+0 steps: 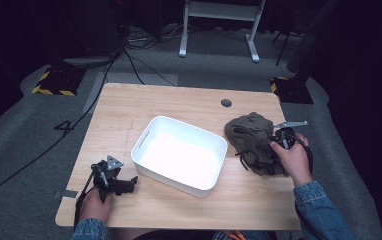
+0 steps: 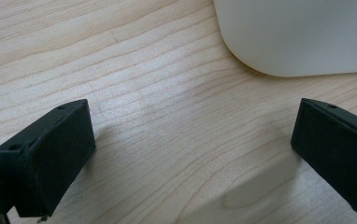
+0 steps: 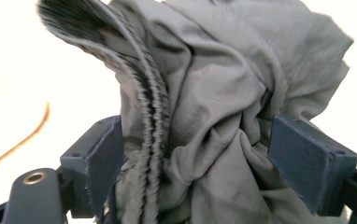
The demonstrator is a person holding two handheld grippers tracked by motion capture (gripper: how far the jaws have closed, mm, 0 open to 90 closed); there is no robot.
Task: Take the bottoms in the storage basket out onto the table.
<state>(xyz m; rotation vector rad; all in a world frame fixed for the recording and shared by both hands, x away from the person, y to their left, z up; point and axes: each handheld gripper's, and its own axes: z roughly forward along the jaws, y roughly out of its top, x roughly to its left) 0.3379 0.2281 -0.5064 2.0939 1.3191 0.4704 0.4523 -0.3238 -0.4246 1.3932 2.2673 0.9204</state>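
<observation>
Currently right gripper (image 3: 193,149) pinching bunched cloth (image 3: 214,93) between its jaws, cloth rising ahead of them, olive-grey, crumpled, ribbed hem at left, heaped on table (image 1: 129,107) right of white bin (image 1: 179,152), left gripper (image 2: 190,149) spread, nothing between.

A crumpled olive-grey cloth (image 1: 251,142) is lying bunched on the table's right side, its ribbed hem (image 3: 148,116) hanging in folds.

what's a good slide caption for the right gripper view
Right gripper with its jaws clamped around a bunched fold of crumpled grey-green garment, seen close up against a bright background.
</observation>
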